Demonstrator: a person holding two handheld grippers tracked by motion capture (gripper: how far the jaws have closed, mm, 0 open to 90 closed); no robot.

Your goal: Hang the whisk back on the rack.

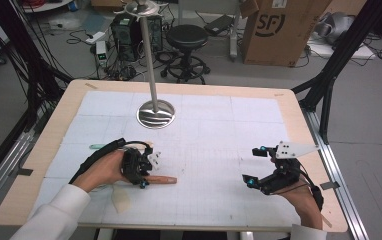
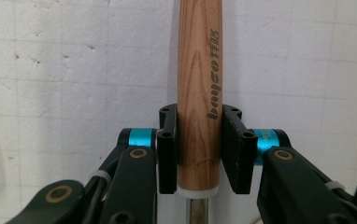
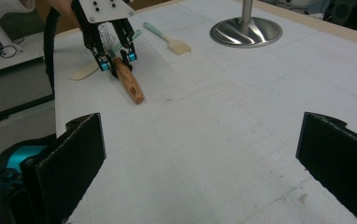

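— Far left of the counter (image 1: 39, 150)?
— Pale green-handled brush (image 3: 165, 37) flat on the white mat (image 1: 209, 150), just behind the left gripper (image 1: 146, 172); a beige flat blade (image 1: 120, 199) lying near the left wrist.
— And the left gripper itself?
— Clamped narrow on a wooden handle (image 2: 199, 93), pads against both sides near its metal-ferruled end; handle lying on the mat, its free end pointing toward the middle.
— Middle of the counter?
— Steel stand base (image 1: 155, 114) with an upright pole, well behind the handle. Bare mat between the two grippers, nothing blocking.
— Right side?
— Right gripper (image 1: 257, 167) spread wide, holding nothing, low over the mat near the right edge, well apart from the handle.
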